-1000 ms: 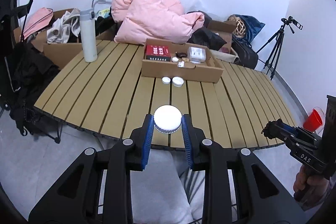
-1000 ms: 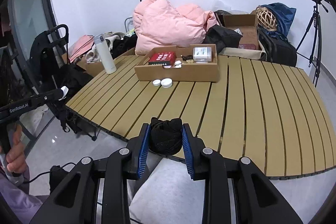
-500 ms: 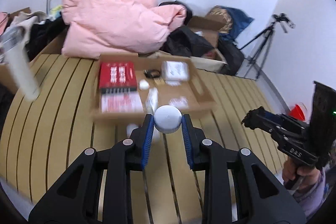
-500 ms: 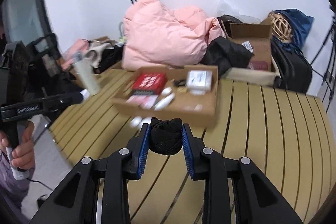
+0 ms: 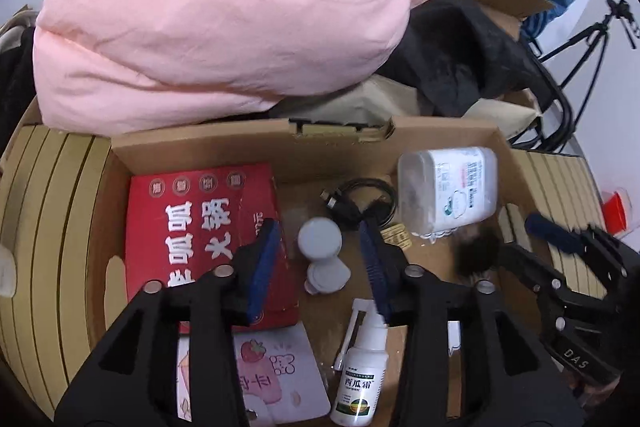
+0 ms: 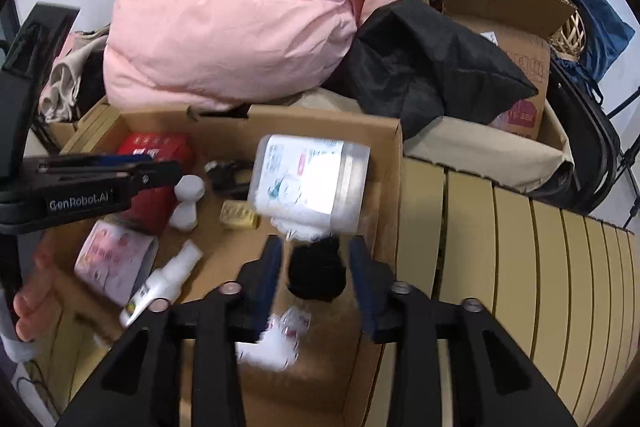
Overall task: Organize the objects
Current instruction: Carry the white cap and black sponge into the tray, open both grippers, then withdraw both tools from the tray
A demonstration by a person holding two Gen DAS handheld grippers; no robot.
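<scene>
Slatted wooden surface (image 6: 520, 235) with a heap of junk behind it, mainly a big pink duvet (image 5: 224, 15) and a black bag (image 6: 432, 67) slumped against more boxes. Everything loose is going into the shallow cardboard box (image 5: 312, 147), which makes sense as the catch-all.

Left tongs (image 5: 318, 263) hang over the middle of the box with their blades spread wide and nothing between them. Right under the gap sits a white jar (image 5: 320, 239) on the box floor, next to a smaller white lid (image 5: 326, 277), so I'd guess that spot was picked because it was bare cardboard between the red packet (image 5: 200, 231) and the black cable (image 5: 360, 203).

Right tongs (image 6: 316, 269) are over the box's right end, also spread apart. A black bundle (image 6: 318, 275) sits in the gap, but the blades don't seem to touch it, so it looks let go rather than gripped. It's just beside the clear tub (image 6: 308, 183).

Spray bottle (image 5: 362, 379) lies flat near the front edge.
</scene>
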